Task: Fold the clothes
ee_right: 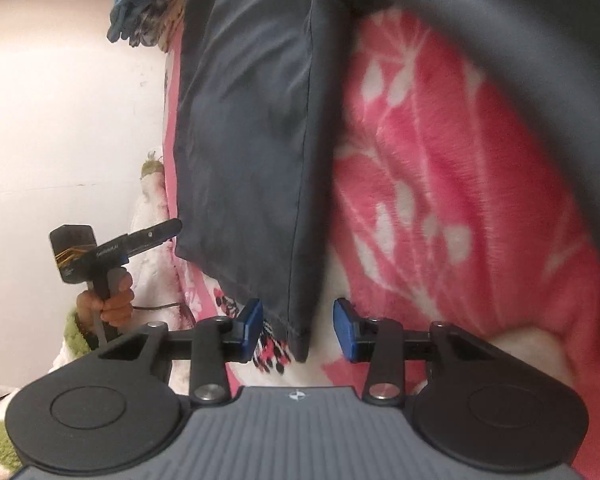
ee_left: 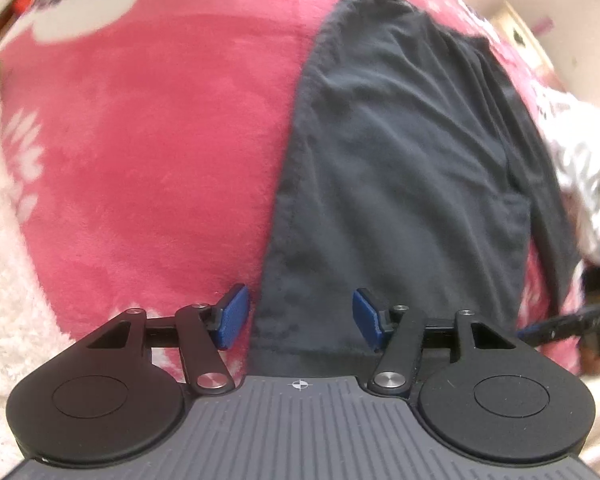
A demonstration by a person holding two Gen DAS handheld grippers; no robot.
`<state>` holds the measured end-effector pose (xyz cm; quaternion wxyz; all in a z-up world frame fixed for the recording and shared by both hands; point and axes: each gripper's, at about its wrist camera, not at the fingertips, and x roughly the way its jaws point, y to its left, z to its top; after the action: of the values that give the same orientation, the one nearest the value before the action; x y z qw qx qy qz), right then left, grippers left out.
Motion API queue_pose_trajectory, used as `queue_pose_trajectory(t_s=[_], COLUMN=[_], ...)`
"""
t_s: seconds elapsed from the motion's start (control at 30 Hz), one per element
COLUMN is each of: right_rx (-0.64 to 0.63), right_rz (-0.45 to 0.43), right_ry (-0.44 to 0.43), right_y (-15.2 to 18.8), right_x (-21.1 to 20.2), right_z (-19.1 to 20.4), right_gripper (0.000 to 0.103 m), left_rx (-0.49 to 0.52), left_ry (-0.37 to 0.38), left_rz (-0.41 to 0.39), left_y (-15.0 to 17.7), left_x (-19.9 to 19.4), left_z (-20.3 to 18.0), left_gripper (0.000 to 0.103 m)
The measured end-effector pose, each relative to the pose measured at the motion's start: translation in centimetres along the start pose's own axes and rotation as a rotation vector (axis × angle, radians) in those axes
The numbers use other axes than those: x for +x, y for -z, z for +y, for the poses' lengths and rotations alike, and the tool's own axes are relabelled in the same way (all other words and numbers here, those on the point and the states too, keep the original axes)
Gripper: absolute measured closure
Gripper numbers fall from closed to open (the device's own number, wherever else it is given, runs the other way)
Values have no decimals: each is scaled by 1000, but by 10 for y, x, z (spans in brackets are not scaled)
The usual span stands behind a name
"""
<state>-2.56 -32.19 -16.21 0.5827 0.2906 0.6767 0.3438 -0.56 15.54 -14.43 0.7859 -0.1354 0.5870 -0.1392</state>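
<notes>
Patterned clothes (ee_left: 584,184) lie beside dark garment (ee_left: 400,152).

A dark grey garment (ee_left: 400,152) lies flat on a pink fleece blanket (ee_left: 160,152) patterned with white flowers. The left gripper (ee_left: 300,316) hovers above the garment's near hem, its blue pads (ee_left: 233,316) apart with nothing pinched between them. A crumpled printed cloth (ee_left: 584,184) lies at the right edge.

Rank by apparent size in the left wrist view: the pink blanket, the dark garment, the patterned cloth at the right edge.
1. pink blanket, fills most of the frame.
2. dark garment, a long strip across it.
3. patterned cloth, only partly in view at the edge, so its true extent is unsure.
</notes>
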Motion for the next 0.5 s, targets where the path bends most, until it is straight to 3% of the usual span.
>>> queue_pose_trajectory(t_s=[0.03,0.07,0.1,0.23,0.33,0.4,0.43,0.47,0.5], right_rx=[-9,-24,-48,-133,-125,-100,-100,-115,-140], right_rz=[6,16,26,49,68,84,89,95,93], right_ry=[4,7,8,38,119,123,122,129,142], right_y=[-2,-2,-1,1,-3,-7,-9,-10,-10], right_x=[6,10,11,10,17,19,18,13,6], right_z=[2,7,12,30,23,20,21,25,29], right_gripper=[84,94,97,99,98,96,93,79,65], left_rx=[10,19,25,51,35,18,19,23,25], left_ry=[-7,-13,-14,-35,-62,-54,-48,-42,-37], left_rz=[0,0,-1,-4,33,34,32,31,30], left_y=[1,3,4,6,6,7,7,7,8], left_x=[0,-1,-2,-11,-3,-2,-4,-5,-6], left_z=[-3,-6,-8,-13,-7,-4,-5,-6,-6], left_gripper=[72,95,101,102,100,98,90,76,69])
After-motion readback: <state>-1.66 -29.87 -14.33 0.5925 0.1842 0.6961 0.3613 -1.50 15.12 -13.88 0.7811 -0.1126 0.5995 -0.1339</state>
